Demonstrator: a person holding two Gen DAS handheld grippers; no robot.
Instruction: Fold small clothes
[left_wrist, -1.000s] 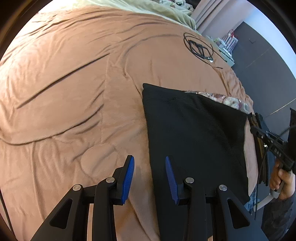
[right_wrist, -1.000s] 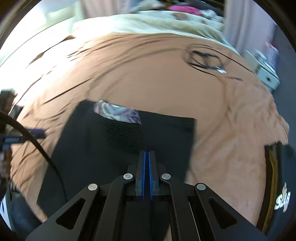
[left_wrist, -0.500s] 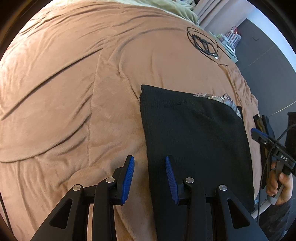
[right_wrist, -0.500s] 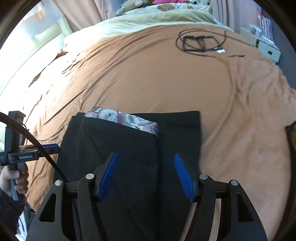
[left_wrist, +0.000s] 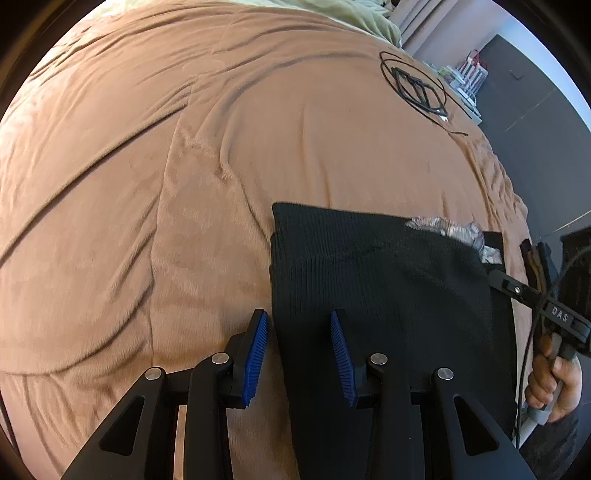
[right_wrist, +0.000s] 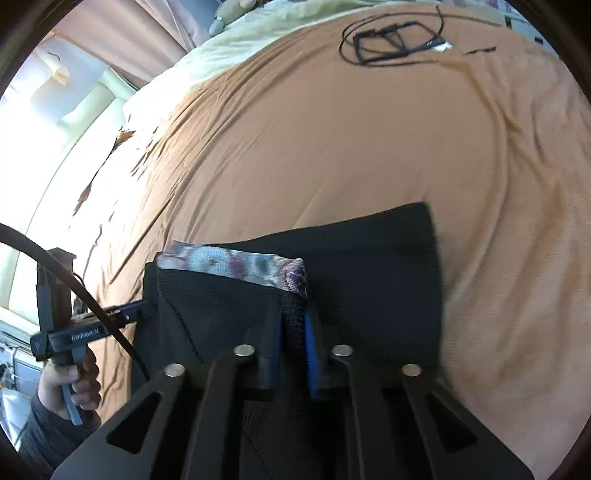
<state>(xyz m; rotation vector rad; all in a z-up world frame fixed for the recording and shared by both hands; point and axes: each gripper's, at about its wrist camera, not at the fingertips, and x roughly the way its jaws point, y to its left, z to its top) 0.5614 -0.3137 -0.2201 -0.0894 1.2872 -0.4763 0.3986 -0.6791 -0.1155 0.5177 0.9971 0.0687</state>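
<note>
Right wrist only — jaws pinch garment (right_wrist: 293, 325), seemingly

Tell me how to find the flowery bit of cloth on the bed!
Look at the big brown blanket covering the bed, then find the black garment lying flat near its front edge. The flowery band runs along that garment's far edge, the only pale, patterned strip on plain black knit.

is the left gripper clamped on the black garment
No, the left gripper stands open, its blue pads either side of the black garment edge without pressing it.
</note>
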